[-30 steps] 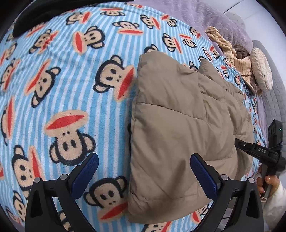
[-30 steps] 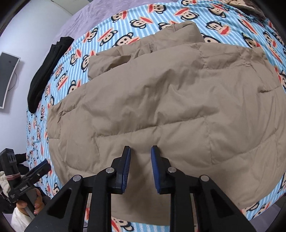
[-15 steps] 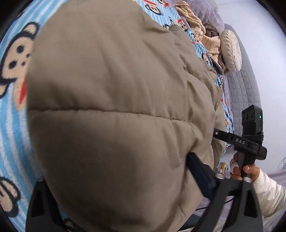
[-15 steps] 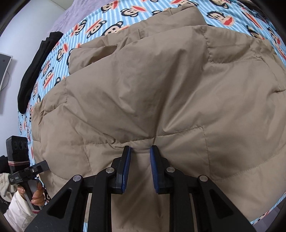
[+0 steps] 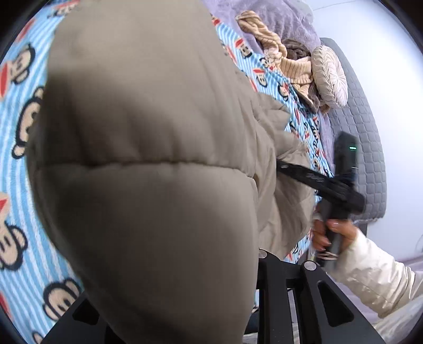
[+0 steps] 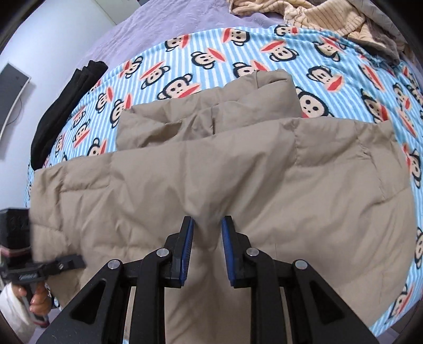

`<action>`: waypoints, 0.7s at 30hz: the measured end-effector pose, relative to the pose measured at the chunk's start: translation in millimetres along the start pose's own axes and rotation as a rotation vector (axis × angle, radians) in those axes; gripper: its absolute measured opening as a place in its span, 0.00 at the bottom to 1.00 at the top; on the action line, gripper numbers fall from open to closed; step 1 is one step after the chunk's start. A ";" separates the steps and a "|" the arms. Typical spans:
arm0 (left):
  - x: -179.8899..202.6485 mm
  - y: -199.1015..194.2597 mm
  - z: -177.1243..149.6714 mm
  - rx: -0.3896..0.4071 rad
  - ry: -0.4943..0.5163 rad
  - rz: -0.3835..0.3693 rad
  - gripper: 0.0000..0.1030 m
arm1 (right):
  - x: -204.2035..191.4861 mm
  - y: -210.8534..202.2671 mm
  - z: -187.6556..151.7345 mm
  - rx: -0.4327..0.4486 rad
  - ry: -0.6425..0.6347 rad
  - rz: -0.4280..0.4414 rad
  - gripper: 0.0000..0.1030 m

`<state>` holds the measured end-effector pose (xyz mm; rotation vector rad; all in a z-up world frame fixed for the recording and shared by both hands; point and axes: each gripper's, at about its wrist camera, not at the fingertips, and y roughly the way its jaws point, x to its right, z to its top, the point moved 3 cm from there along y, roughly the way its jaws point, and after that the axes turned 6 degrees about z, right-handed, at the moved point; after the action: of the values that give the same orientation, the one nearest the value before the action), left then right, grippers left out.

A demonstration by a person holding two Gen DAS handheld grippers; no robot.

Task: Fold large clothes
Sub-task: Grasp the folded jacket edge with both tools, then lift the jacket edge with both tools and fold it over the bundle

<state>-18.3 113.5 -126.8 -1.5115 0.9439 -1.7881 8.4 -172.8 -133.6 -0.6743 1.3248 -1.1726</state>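
A tan padded jacket (image 6: 238,164) lies spread on a blue striped monkey-print blanket (image 6: 238,53). My right gripper (image 6: 208,246) is shut on a pinched ridge of the jacket's near edge, blue pads pressing the fabric from both sides. In the left wrist view the jacket (image 5: 148,158) bulges up close to the lens and hides my left gripper's fingers; its jaws are closing with the padded fabric between them. The right wrist view shows the left gripper (image 6: 70,262) at the jacket's left edge, held by a hand. The right gripper (image 5: 288,168) bites the jacket's far side.
A folded black garment (image 6: 60,113) lies at the blanket's left edge. A heap of beige knitwear (image 5: 267,45) and a round cushion (image 5: 329,76) sit by a grey quilted panel (image 5: 367,148). Purple bedding (image 6: 185,23) lies beyond. A white sleeve (image 5: 378,277) reaches in.
My left gripper went from open over the blanket beside the jacket onto the jacket's edge and closed; the fabric now rises over the lens. The right gripper kept its pinch and shifted slightly.
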 end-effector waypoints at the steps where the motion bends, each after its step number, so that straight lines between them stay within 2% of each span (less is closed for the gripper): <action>1: 12.5 -5.0 -1.0 0.015 -0.012 0.009 0.26 | 4.4 7.8 4.4 -0.004 0.004 0.014 0.23; 6: 73.0 -12.1 -2.9 0.043 -0.013 0.068 0.26 | 23.5 42.2 15.0 -0.046 0.043 0.083 0.22; 10: 127.0 -3.8 -3.1 0.024 0.002 0.157 0.27 | 32.9 50.9 17.2 -0.069 0.062 0.136 0.22; 14: 170.1 12.6 5.2 -0.010 0.025 0.210 0.28 | 43.9 55.1 18.1 -0.089 0.099 0.200 0.21; 17: 201.6 26.4 10.1 -0.028 0.088 0.223 0.39 | 52.7 45.6 18.2 -0.106 0.129 0.252 0.21; 19: 217.5 36.3 12.1 -0.046 0.116 0.215 0.60 | 63.0 29.1 16.7 -0.093 0.155 0.276 0.22; 21: 234.1 50.4 13.8 -0.081 0.147 0.191 0.68 | 79.5 7.9 11.7 -0.065 0.181 0.297 0.25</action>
<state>-43.1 -107.8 -37.6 -1.3028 1.2037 -1.7591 9.7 -245.8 -168.2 -0.4055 1.5613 -0.9684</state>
